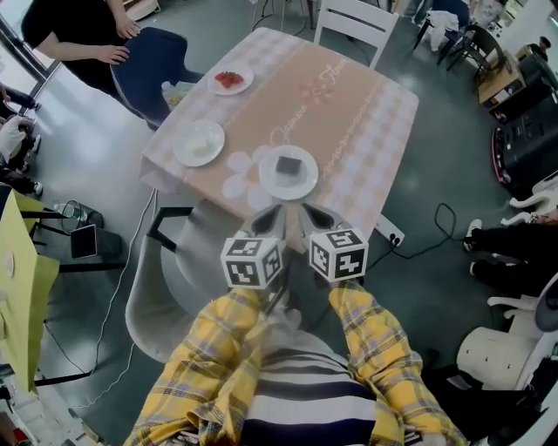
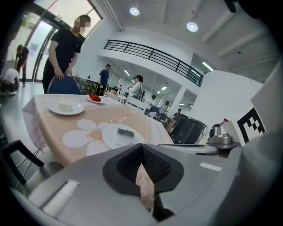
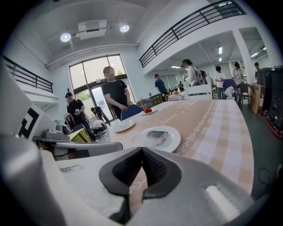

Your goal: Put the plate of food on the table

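The table (image 1: 366, 113), draped in a peach cloth, is filling the middle of the head view, and a white chair (image 1: 353, 22) is standing at its 12 o'clock edge. The left gripper (image 1: 266, 219) and right gripper (image 1: 316, 218) are hovering side by side at the 6 o'clock edge, each with its fingers closed together. The plate of food (image 1: 272, 180) is resting on the cloth just at their 12 o'clock, carrying a dark piece (image 1: 289, 164). A plate with a white portion (image 1: 199, 142) is sitting at 10 o'clock and a plate with red food (image 1: 230, 80) at 11 o'clock.
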